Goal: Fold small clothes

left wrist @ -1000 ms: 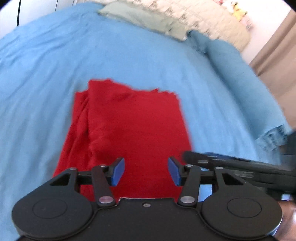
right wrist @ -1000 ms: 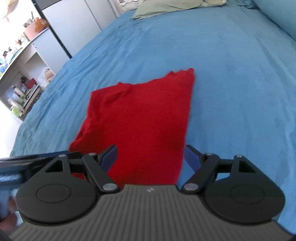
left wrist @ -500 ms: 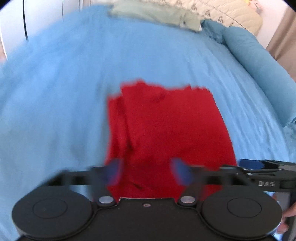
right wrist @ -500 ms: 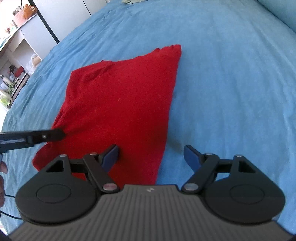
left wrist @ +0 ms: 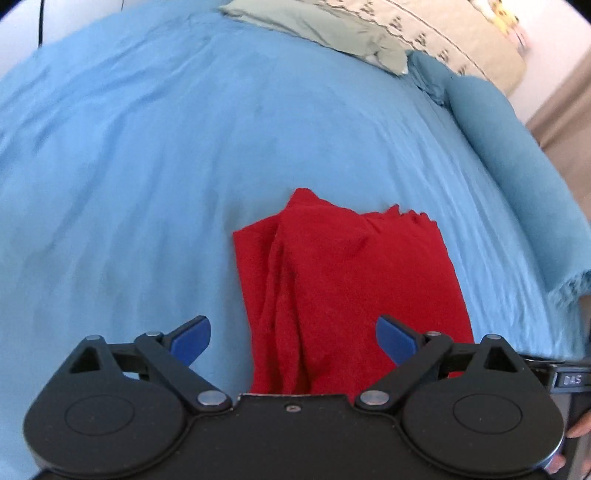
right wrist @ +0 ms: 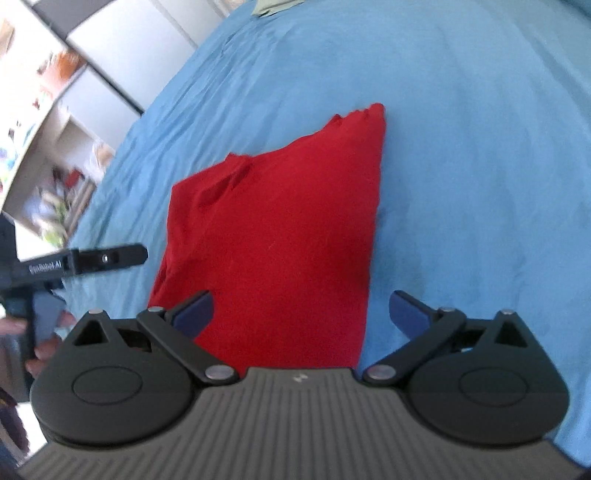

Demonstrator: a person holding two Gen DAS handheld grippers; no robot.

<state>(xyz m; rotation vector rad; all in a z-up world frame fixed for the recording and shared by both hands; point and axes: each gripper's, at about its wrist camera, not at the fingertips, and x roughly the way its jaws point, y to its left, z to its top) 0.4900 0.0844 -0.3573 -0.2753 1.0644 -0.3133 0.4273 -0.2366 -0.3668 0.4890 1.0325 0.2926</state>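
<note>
A red garment (left wrist: 351, 288) lies folded on the blue bedspread (left wrist: 166, 166), with a bunched fold along its left side. My left gripper (left wrist: 293, 341) is open and empty, held above the garment's near left part. In the right wrist view the same garment (right wrist: 280, 240) lies flat on the bedspread. My right gripper (right wrist: 301, 312) is open and empty above its near right edge. The left gripper's finger (right wrist: 107, 258) shows at the left of that view, just clear of the garment's left edge.
A pale green pillow (left wrist: 317, 29) and a patterned quilt (left wrist: 443, 33) lie at the head of the bed. A rolled blue blanket (left wrist: 517, 166) runs along the right side. White cabinets and shelves (right wrist: 55, 110) stand left of the bed.
My left gripper has opened wider and shifted left, so the garment now sits right of centre. My right gripper has tilted and moved slightly; the left finger now sits off the garment's left edge.
</note>
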